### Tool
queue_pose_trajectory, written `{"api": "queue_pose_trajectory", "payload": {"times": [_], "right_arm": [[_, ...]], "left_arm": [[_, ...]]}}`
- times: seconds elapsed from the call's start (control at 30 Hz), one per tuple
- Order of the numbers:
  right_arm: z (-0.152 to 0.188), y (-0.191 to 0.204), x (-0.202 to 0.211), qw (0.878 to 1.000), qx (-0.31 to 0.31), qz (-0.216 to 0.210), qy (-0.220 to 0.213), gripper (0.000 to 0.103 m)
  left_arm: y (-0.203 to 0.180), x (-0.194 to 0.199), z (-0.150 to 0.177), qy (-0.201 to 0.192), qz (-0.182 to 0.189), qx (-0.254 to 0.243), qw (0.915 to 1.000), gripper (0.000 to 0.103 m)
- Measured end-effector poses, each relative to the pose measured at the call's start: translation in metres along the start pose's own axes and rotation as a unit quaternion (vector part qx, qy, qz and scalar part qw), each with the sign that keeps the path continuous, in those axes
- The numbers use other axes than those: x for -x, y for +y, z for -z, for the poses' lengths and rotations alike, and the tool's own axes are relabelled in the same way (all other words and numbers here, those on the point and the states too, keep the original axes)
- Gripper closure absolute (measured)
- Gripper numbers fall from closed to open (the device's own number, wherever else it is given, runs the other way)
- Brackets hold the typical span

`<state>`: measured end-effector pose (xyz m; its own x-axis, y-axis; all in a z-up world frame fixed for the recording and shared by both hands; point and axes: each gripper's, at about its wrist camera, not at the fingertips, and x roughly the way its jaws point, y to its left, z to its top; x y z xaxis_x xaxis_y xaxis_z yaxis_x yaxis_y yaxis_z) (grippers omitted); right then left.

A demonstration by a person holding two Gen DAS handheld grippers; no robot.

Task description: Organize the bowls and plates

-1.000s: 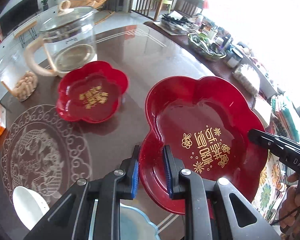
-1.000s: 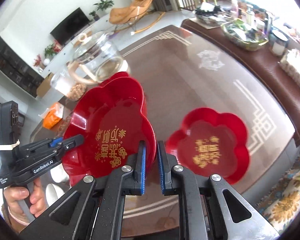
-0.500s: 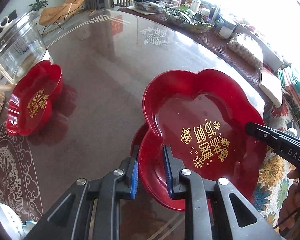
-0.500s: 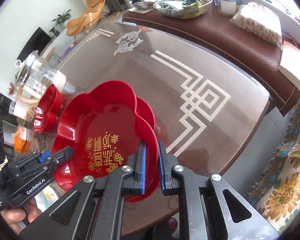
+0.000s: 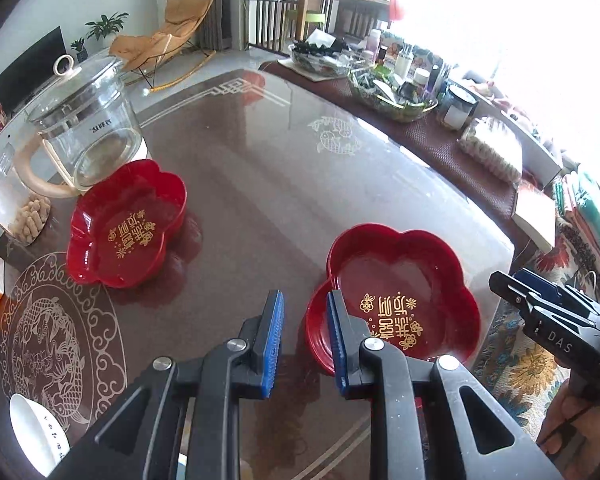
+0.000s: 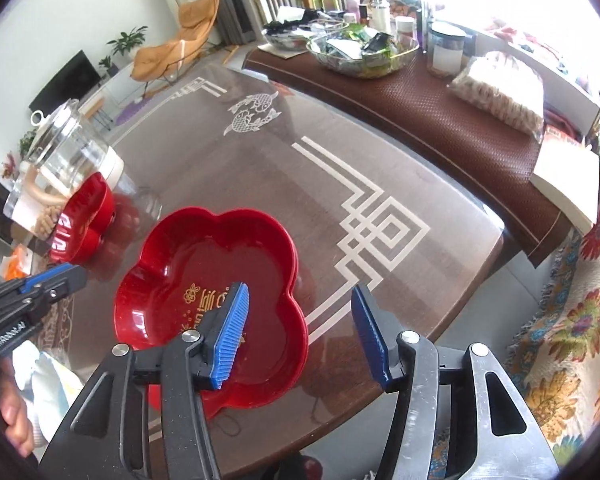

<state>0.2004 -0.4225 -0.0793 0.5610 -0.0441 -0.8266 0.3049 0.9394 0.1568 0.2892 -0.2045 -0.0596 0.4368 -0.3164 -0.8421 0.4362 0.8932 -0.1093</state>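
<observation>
- My left gripper (image 5: 302,340) open, holding nothing, near edge of the big red plate (image 5: 396,300).
- My right gripper (image 6: 298,332) open wide, empty.
- Small red plate (image 5: 126,228) far left.

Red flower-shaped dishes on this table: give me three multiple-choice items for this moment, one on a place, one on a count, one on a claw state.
1. Where does the glass pot stand?
A. beside the far red dish
B. inside the near red dish
C. on the white bowl

2. How many spots on the table hold red flower-shaped dishes?
A. one
B. two
C. four

3. How are the two claws?
A. both shut on a dish
B. left shut, right open
C. both open, holding nothing

Answers:
1 A, the pot sits just behind the far red dish.
2 B, the far dish and the near red dish sit in separate spots.
3 C, the left claw and right claw show clear gaps between their blue pads.
</observation>
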Motion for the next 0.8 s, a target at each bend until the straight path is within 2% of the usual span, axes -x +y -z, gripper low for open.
{"api": "queue_pose_trajectory", "payload": {"times": [0.13, 0.2, 0.27, 0.3, 0.33, 0.47, 0.6, 0.67, 0.73, 0.8], "right_arm": [[0.015, 0.020, 0.045, 0.997, 0.031, 0.010, -0.066, 0.043], [0.031, 0.037, 0.071, 0.993, 0.052, 0.010, -0.108, 0.031], [0.051, 0.055, 0.091, 0.988, 0.070, 0.006, -0.136, 0.029], [0.060, 0.064, 0.096, 0.987, 0.077, 0.002, -0.140, 0.029], [0.068, 0.073, 0.099, 0.987, 0.081, -0.003, -0.138, 0.029], [0.098, 0.106, 0.095, 0.989, 0.091, -0.026, -0.113, 0.029], [0.114, 0.134, 0.087, 0.990, 0.119, -0.031, -0.071, 0.029], [0.117, 0.144, 0.089, 0.990, 0.127, -0.017, -0.064, 0.029], [0.115, 0.153, 0.095, 0.989, 0.132, 0.019, -0.068, 0.029], [0.113, 0.164, 0.108, 0.982, 0.142, 0.068, -0.100, 0.029]], "left_arm": [[0.012, 0.062, 0.032, -0.085, 0.004, -0.002, 0.9964, 0.080], [0.025, 0.090, 0.056, -0.136, 0.027, 0.020, 0.9902, 0.079], [0.042, 0.108, 0.083, -0.173, 0.063, 0.056, 0.9813, 0.050], [0.050, 0.112, 0.094, -0.175, 0.070, 0.080, 0.9788, 0.008], [0.057, 0.116, 0.105, -0.176, 0.062, 0.104, 0.9769, 0.000], [0.078, 0.121, 0.134, -0.141, 0.062, 0.139, 0.9783, 0.000], [0.124, 0.140, 0.152, -0.144, 0.031, 0.209, 0.9668, 0.000], [0.151, 0.147, 0.157, -0.150, 0.017, 0.243, 0.9583, 0.000], [0.177, 0.151, 0.166, -0.161, 0.000, 0.276, 0.9475, 0.000], [0.193, 0.154, 0.175, -0.174, -0.027, 0.293, 0.9398, 0.000]]}}
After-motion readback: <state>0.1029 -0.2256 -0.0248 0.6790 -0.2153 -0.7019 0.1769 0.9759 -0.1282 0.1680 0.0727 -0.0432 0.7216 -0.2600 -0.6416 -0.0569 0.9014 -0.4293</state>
